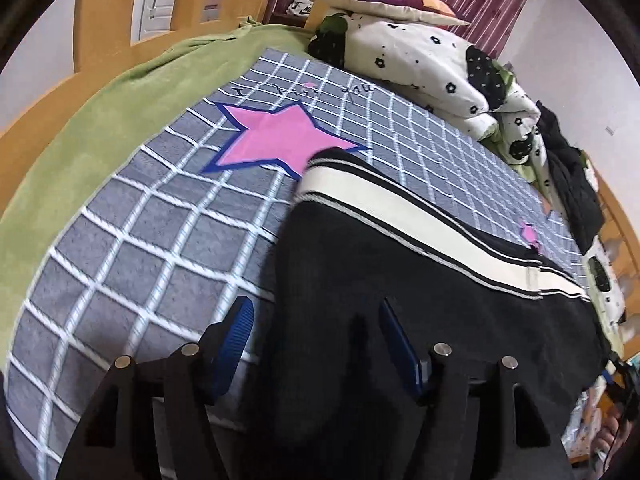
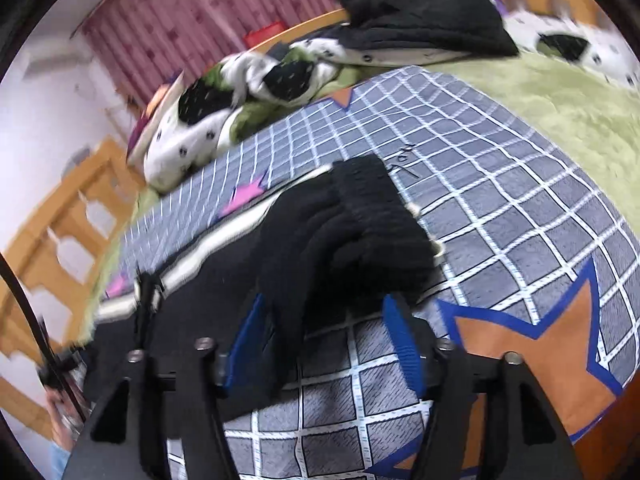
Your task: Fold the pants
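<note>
Black pants (image 1: 400,304) with a cream and white side stripe (image 1: 400,216) lie on a grey checked blanket (image 1: 132,240). My left gripper (image 1: 316,320) is open, its blue pads low over the near edge of the pants, one pad over the blanket and one over the black cloth. In the right wrist view the pants' ribbed black end (image 2: 360,232) is bunched in folds. My right gripper (image 2: 324,320) is open with the bunched cloth between and ahead of its blue pads. The view is blurred.
The blanket has a pink star (image 1: 276,140) and an orange star (image 2: 540,364). A green bedspread (image 1: 80,140) lies beneath. A crumpled white floral duvet (image 1: 432,68), a pillow (image 1: 400,4) and dark clothes (image 2: 428,24) sit along the far side. A wooden bed frame (image 1: 108,8) borders the bed.
</note>
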The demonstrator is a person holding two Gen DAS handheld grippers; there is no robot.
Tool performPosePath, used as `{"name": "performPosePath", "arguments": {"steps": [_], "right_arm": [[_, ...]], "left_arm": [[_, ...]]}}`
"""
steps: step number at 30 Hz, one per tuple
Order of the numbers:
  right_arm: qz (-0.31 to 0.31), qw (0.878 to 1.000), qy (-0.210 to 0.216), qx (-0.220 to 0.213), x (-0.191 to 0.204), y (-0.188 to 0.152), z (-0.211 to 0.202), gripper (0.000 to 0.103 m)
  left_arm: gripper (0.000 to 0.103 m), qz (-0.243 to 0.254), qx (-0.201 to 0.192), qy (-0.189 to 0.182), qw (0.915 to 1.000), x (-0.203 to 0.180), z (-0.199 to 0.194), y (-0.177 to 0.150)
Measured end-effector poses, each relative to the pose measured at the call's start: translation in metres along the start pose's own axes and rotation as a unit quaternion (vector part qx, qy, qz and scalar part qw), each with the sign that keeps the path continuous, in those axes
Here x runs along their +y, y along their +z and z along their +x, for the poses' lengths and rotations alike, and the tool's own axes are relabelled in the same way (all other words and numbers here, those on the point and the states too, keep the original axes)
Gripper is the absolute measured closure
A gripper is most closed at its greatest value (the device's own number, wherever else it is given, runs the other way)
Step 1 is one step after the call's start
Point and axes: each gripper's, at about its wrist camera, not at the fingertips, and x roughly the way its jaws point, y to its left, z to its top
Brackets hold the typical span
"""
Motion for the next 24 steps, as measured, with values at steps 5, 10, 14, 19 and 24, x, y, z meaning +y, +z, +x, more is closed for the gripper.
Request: {"name": "performPosePath", "arguments": {"steps": [5, 10, 14, 19, 24], "right_arm": [[0.125, 0.991, 0.047, 0.025, -0.027, 0.011, 0.037, 0.029], [0.197, 0.980, 0.024, 0.021, -0.040, 0.029, 0.066, 0.025], [0.092, 0.995, -0.038, 0.009, -0.012, 0.057, 0.070, 0.051], [-0.135, 0.986, -0.031, -0.097, 0.034, 0.066, 0.026, 0.039], [-0.096, 0.991, -0.092, 0.030, -0.024, 0.043, 0.061, 0.034]], "left_arm": [[0.039, 0.000, -0.005, 0.002, 1.0000, -0.008, -0.012, -0.011], [0.039, -0.002, -0.021, 0.005, 0.9998, -0.013, -0.030, -0.020], [0.039, 0.006, -0.039, -0.007, 0.9992, -0.020, -0.046, -0.023], [0.037, 0.040, -0.054, 0.027, 0.9974, -0.032, -0.055, -0.029], [0.037, 0.019, -0.031, 0.047, 0.9982, -0.016, -0.050, -0.040]]}}
